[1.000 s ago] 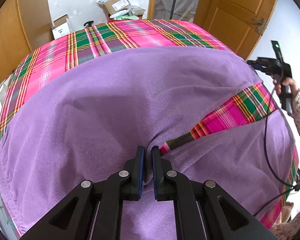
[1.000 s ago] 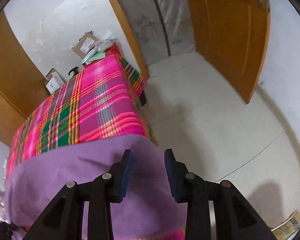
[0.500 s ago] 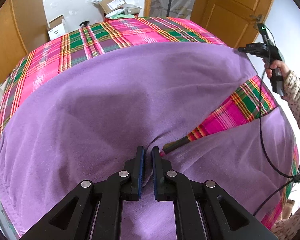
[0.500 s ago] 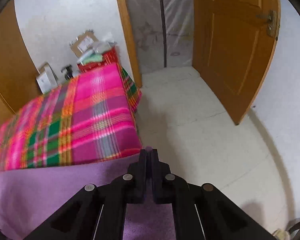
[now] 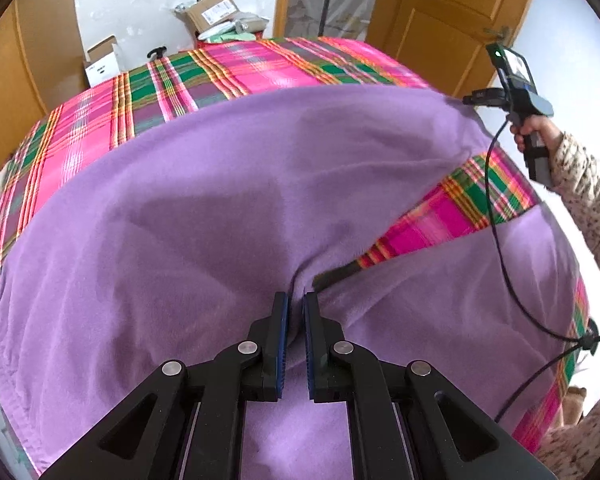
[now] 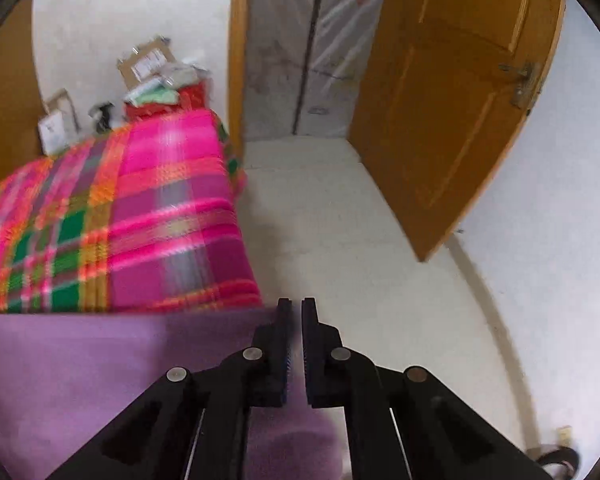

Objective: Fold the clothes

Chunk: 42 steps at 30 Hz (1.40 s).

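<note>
Plaid cloth (image 5: 236, 68) in pink, green and orange across the upper middle of the left wrist view, blurred at centre left of the right wrist view. Behind it, top centre: open cardboard box (image 5: 212, 10) with a white label, tilted, beside pale packets. Smaller white box (image 5: 102, 62) at upper left, against a white wall (contents not legible). Wooden door (image 6: 456, 120) standing ajar at upper right, metal latch (image 6: 522, 80) near its edge. Pale floor (image 6: 340, 216) through the centre. Plastic-sheeted doorway (image 6: 300, 48) at top centre.
</note>
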Available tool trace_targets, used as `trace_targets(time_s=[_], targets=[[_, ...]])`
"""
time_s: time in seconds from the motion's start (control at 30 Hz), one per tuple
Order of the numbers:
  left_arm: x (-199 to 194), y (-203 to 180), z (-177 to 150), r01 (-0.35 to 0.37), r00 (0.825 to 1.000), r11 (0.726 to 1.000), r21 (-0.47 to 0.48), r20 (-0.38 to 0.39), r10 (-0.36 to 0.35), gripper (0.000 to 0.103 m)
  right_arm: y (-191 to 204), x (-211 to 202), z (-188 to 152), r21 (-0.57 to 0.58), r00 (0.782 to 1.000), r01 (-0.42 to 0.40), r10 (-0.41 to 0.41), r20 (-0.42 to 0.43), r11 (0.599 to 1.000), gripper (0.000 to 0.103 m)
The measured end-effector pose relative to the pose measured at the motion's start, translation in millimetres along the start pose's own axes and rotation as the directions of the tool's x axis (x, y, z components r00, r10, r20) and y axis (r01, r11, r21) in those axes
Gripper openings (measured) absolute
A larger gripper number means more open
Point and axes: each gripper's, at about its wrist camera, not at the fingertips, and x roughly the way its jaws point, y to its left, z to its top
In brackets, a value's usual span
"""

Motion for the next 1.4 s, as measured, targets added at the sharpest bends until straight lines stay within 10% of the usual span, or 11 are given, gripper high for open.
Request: trace_targets(time_s=[0.33,0.67,1.03,1.4], targets=[[-54.4,25.5,-15.1,0.102,0.985,0.988,-0.116,0.149,-0.084,0.008,16.5,-92.5,-21.8,-0.004,0.99,-0.1,0.1,0.098,0.995,0.014],[-111.0,78.4,-86.3,0.08,0.976,0.958,-0.276,0.217,-0.019,0.008,99.2,-226.9,-77.9,-0.288,0.908,-0.353,0.4,0.125,0.89,0.022],[-110.6,128.1,-182.1,0.036,0.989,0.871,-0.49,0.141,0.039,0.008,199.1,-231.0,-215.7,-0.432,0.812,-0.561,0.57,-0.123,0.706,0.022],[-133.0,140.8,-241.0,0.037,0.981,0.758,-0.651,0.169,0.097,0.012,187.4,-240.0,-261.4,-0.41,0.818,-0.553,0.566,-0.103,0.725,0.034]])
